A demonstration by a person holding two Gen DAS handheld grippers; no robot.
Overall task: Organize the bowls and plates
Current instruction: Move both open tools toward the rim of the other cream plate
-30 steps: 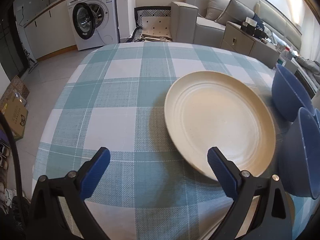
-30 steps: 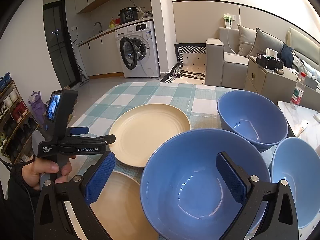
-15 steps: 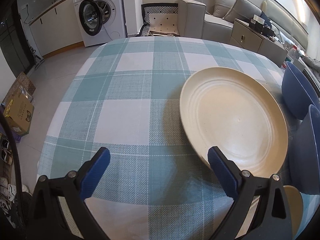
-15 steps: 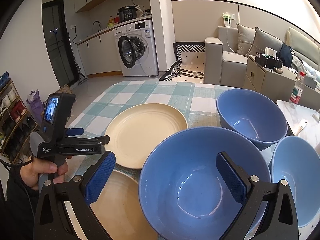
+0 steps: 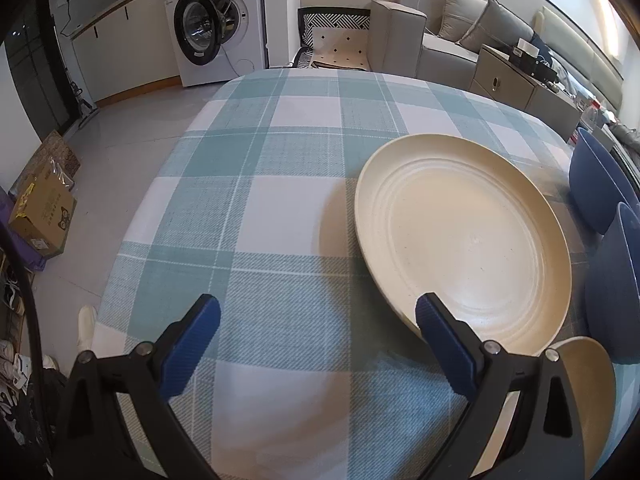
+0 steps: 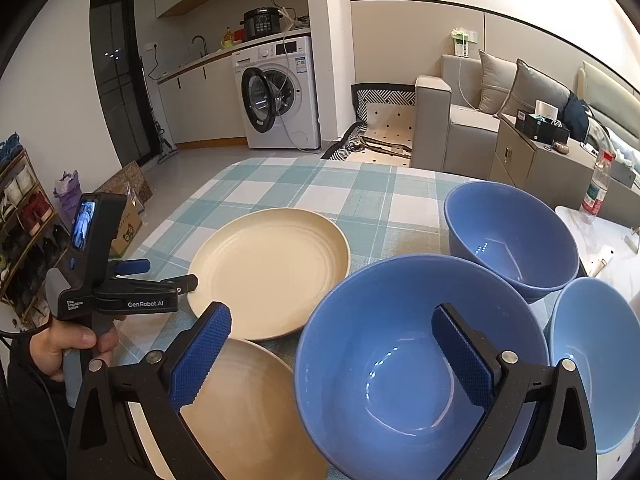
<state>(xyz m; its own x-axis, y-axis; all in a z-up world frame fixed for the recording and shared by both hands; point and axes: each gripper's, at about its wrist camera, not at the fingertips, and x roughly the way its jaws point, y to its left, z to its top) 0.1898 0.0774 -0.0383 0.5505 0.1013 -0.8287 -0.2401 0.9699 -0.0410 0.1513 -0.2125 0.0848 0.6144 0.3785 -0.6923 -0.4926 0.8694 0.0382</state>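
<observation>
A cream plate (image 5: 460, 236) lies on the checked tablecloth (image 5: 256, 208); it also shows in the right wrist view (image 6: 268, 268). A second cream plate (image 6: 248, 408) lies nearer, seen at the lower right of the left wrist view (image 5: 588, 384). Three blue bowls stand at the right: a near one (image 6: 416, 364), a far one (image 6: 508, 236) and a paler one (image 6: 596, 364). My left gripper (image 5: 318, 340) is open and empty, its right finger over the first plate's near rim. It shows in the right wrist view (image 6: 160, 276). My right gripper (image 6: 332, 356) is open and empty above the near bowl's left rim.
The table's left edge drops to a tiled floor with a cardboard box (image 5: 40, 212). A washing machine (image 6: 280, 96) and a grey sofa (image 6: 480, 120) stand beyond the table. A plastic bottle (image 6: 598, 188) stands at the far right.
My left gripper has pulled back and shifted left, so the second plate now shows at its lower right. My right gripper has barely moved. Both stay open.
</observation>
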